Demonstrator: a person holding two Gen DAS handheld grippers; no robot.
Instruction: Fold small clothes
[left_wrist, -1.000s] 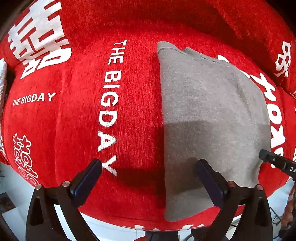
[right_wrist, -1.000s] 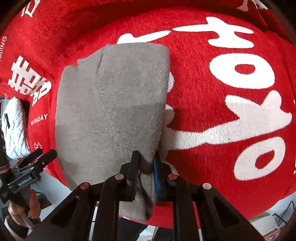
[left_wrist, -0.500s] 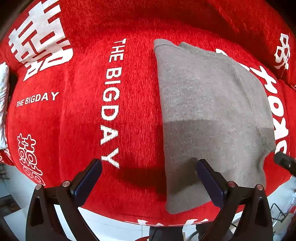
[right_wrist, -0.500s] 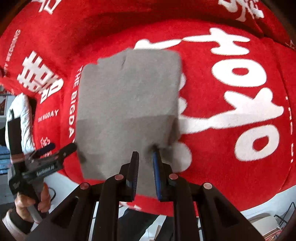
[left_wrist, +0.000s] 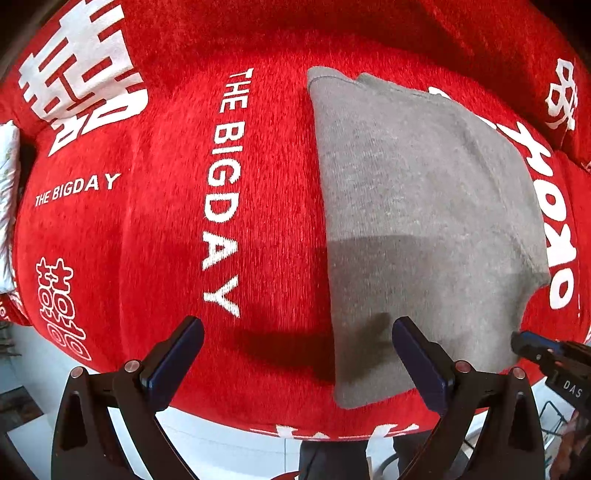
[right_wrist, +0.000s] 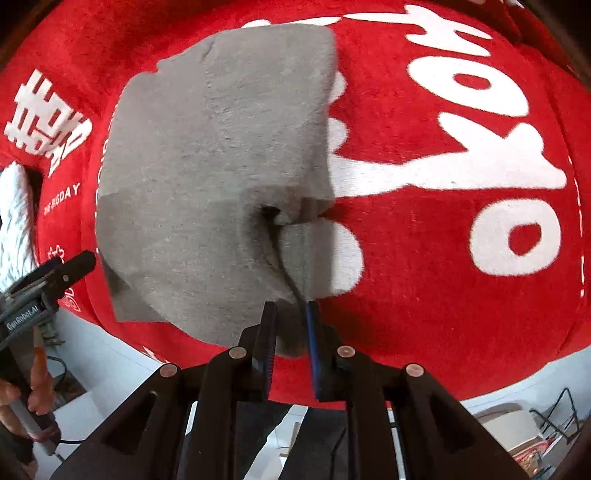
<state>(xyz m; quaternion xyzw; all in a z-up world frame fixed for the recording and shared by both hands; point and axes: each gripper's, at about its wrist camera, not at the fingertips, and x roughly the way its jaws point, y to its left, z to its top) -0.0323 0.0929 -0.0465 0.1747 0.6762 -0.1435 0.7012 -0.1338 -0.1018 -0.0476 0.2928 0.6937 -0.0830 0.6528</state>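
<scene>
A folded grey garment (left_wrist: 417, 206) lies on the red blanket (left_wrist: 147, 229); it also shows in the right wrist view (right_wrist: 218, 158). My right gripper (right_wrist: 290, 308) is shut on the grey garment's near right corner, which is bunched and lifted off the blanket. My left gripper (left_wrist: 295, 343) is open and empty above the blanket, its right finger (left_wrist: 417, 358) over the garment's near left part. The right gripper's tips show at the far right of the left wrist view (left_wrist: 532, 345). The left gripper shows at the left of the right wrist view (right_wrist: 70, 269).
The red blanket carries white lettering (left_wrist: 225, 184) and large white characters (right_wrist: 480, 147). A white patterned cloth (right_wrist: 14, 221) lies at the far left edge. The blanket's front edge drops to a pale floor (left_wrist: 221, 443). A chair (right_wrist: 517, 424) stands at the lower right.
My right gripper has come in lower and closer on the garment's near right corner, which now bunches up. The left gripper has stayed open and nearly still.
</scene>
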